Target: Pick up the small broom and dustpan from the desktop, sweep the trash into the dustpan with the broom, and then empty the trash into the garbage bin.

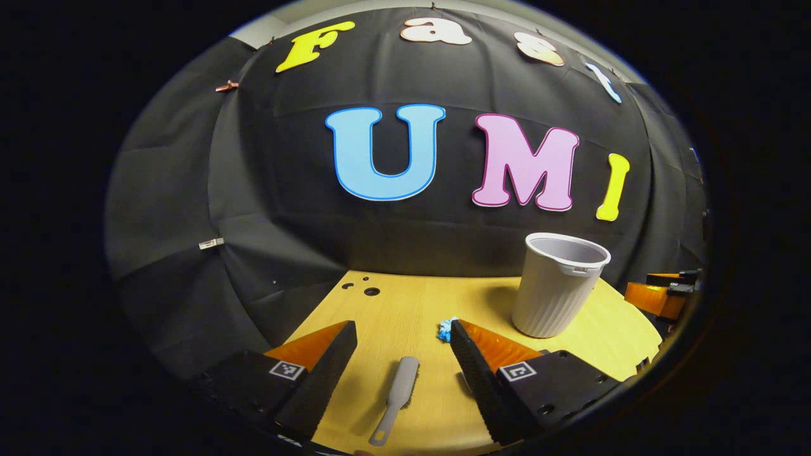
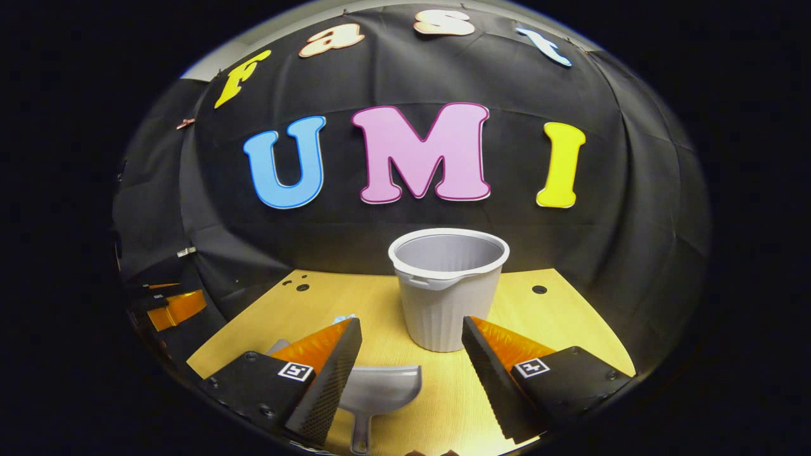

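In the left gripper view, the left gripper [image 1: 402, 345] is hanging just above the wooden desk [image 1: 405, 304] with its fingers spread wide and gripping nothing. Between them the small grey broom [image 1: 396, 399] is lying flat on the desk, its handle end pointing toward the camera, touching neither finger. Just beyond the tip of the finger on the right side of that view, a crumpled blue scrap of trash [image 1: 446, 329] is sitting on the wood. Farther right the grey ribbed bin [image 1: 555, 285] is standing upright, and at the far right edge part of the other gripper is poking into view. In the right gripper view, the right gripper [image 2: 412, 345] is likewise hanging released, fingers wide apart and empty. The grey dustpan [image 2: 378, 392] is lying on the desk [image 2: 538, 316] below, partly under the finger on the left side of that view, its handle pointing toward the camera. The bin [image 2: 447, 288] is standing straight ahead beyond the fingertips, near the back of the desk, its mouth open upward.
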### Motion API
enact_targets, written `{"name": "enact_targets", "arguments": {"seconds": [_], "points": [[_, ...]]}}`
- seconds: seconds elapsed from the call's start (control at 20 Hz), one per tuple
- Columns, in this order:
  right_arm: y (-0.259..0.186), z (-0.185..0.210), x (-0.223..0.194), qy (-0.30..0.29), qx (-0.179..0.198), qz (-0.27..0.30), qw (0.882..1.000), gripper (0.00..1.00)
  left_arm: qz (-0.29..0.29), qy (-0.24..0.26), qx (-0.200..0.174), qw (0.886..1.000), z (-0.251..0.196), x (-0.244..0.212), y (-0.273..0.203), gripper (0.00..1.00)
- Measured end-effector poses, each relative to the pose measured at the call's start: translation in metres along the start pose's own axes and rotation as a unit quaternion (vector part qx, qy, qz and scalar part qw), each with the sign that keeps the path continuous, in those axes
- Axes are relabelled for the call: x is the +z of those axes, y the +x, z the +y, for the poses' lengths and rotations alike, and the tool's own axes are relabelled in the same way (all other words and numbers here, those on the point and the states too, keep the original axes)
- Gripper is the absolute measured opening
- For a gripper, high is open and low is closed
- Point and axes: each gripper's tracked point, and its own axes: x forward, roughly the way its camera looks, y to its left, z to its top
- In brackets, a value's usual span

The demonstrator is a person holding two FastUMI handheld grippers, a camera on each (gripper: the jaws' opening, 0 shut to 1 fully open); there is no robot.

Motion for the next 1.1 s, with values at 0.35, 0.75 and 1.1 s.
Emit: {"name": "enact_targets", "arguments": {"seconds": [0.35,0.75,1.1], "points": [[-0.001,0.023,-0.012,-0.017,0.017,0.021,0.999,0.99,0.034,0.018,-0.032,0.999,0.004,-0.024,0.009,0.96],[0.005,0.021,-0.019,-0.013,0.004,0.031,0.999,0.99,0.116,-0.013,-0.06,0.991,-0.001,-0.074,0.024,0.96],[0.001,0.014,-0.034,-0.016,-0.01,0.058,0.998,0.99,0.234,0.0,-0.063,0.97,0.012,-0.146,0.055,0.96]]}}
